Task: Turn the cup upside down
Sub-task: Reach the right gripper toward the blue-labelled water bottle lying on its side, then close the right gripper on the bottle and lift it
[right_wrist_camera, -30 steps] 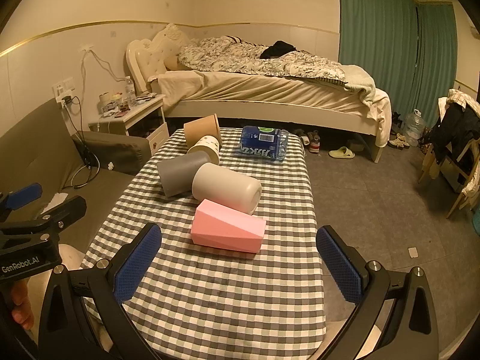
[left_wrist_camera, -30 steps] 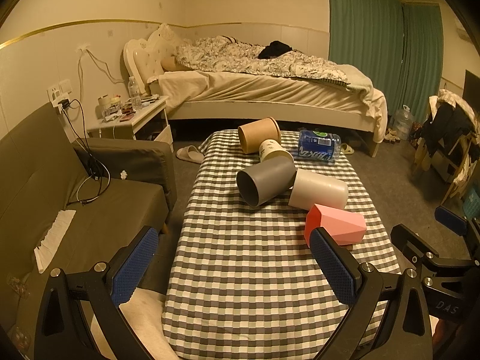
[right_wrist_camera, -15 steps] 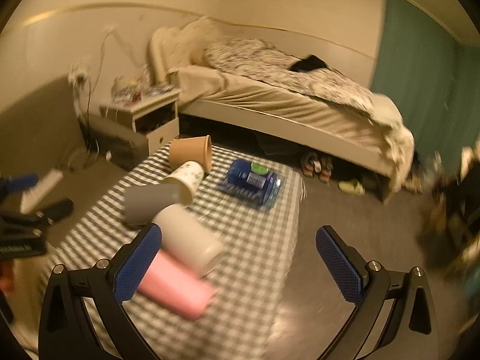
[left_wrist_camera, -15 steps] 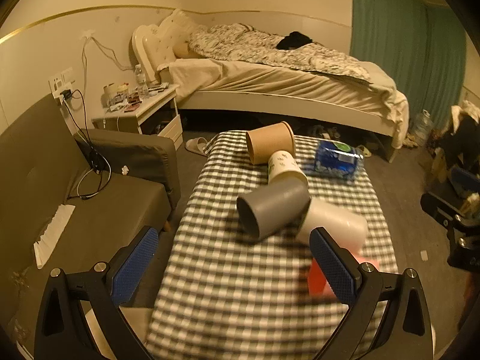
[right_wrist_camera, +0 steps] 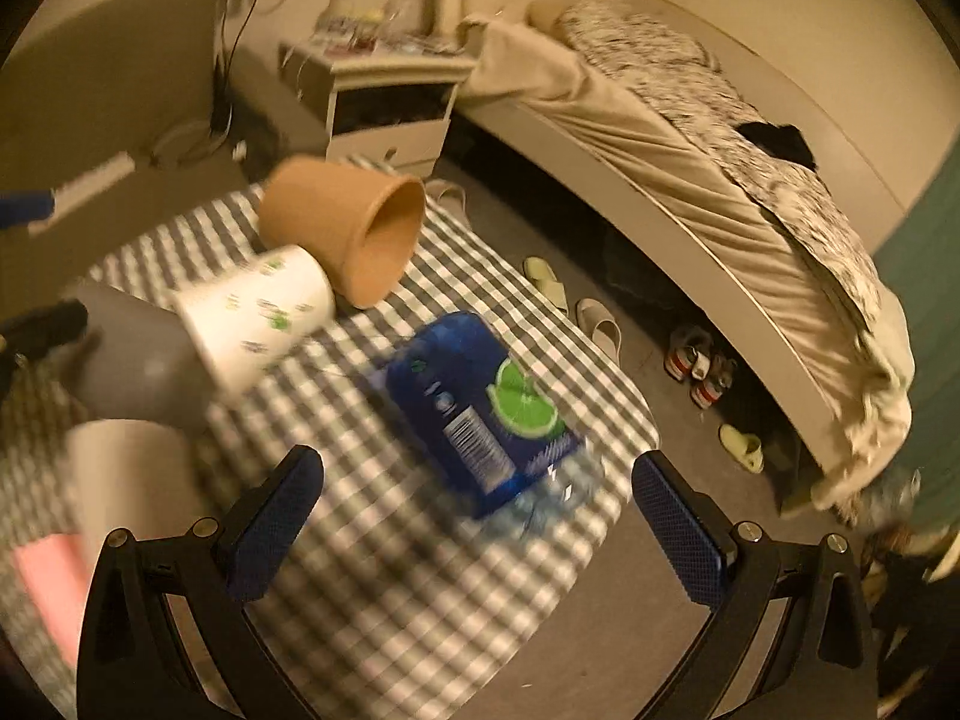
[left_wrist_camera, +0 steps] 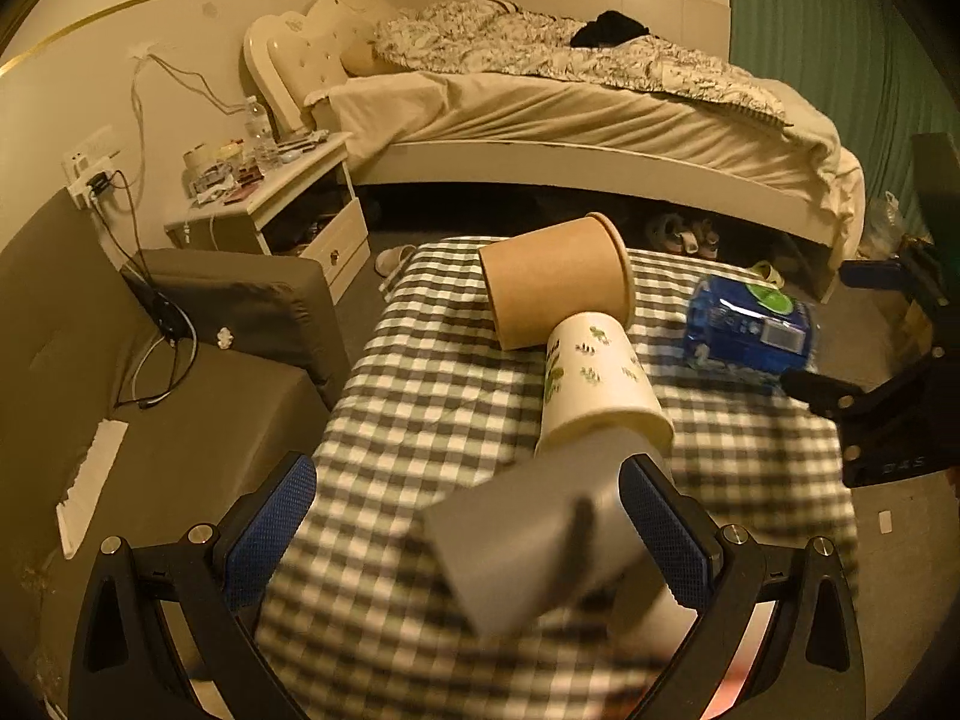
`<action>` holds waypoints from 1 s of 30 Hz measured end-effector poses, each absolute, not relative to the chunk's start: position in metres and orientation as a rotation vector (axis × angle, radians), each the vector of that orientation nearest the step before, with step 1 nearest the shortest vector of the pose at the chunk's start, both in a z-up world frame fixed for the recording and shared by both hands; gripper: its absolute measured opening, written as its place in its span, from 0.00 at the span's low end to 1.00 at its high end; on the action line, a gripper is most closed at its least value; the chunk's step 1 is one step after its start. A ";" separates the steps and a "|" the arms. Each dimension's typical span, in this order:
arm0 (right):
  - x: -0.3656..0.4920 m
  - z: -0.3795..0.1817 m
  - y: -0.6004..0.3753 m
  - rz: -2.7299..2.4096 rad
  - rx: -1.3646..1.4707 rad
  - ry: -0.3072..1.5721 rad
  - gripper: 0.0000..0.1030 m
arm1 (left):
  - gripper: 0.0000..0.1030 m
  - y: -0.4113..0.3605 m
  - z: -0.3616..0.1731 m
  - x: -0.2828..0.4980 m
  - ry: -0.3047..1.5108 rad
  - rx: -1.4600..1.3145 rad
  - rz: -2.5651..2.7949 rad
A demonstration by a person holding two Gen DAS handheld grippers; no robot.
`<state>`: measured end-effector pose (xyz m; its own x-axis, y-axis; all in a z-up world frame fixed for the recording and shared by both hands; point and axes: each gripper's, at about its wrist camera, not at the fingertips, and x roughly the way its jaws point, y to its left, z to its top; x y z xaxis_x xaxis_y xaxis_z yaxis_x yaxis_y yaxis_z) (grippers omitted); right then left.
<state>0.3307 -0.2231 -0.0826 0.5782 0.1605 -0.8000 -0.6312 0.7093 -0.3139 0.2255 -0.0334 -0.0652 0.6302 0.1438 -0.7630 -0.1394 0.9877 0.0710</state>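
Several cups lie on their sides on a checked table [left_wrist_camera: 420, 396]. A grey cup [left_wrist_camera: 528, 546] lies blurred between the fingers of my open left gripper [left_wrist_camera: 474, 534], untouched as far as I can tell. Behind it lie a white leaf-print cup [left_wrist_camera: 594, 384] and a brown paper cup [left_wrist_camera: 555, 294]. My open right gripper [right_wrist_camera: 474, 528] hovers over a blue wipes pack [right_wrist_camera: 480, 408], holding nothing. In the right wrist view the brown cup [right_wrist_camera: 348, 228], white cup [right_wrist_camera: 258, 312], grey cup [right_wrist_camera: 138, 360], a cream cup [right_wrist_camera: 120, 468] and a pink cup [right_wrist_camera: 48, 582] lie at the left.
A bed [left_wrist_camera: 570, 102] stands behind the table, a nightstand [left_wrist_camera: 282, 192] and a dark sofa [left_wrist_camera: 90, 360] to the left. Slippers and shoes [right_wrist_camera: 600, 324] lie on the floor by the bed. The right gripper's body [left_wrist_camera: 888, 408] shows at the left view's right edge.
Both grippers have moved forward over the table. The left one now frames the grey cup; the right one has swung right and tilted down over the blue pack. Both stay open.
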 end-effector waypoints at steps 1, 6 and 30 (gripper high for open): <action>0.340 -0.090 -0.221 0.517 -0.642 0.847 1.00 | 1.00 -0.035 -0.068 0.233 0.876 0.005 0.161; 0.372 -0.117 -0.216 0.536 -0.703 0.893 1.00 | 1.00 -0.035 -0.073 0.260 0.865 0.022 0.165; 0.234 0.013 -0.218 0.330 -0.400 0.985 0.64 | 1.00 -0.011 0.009 0.169 0.760 0.016 0.091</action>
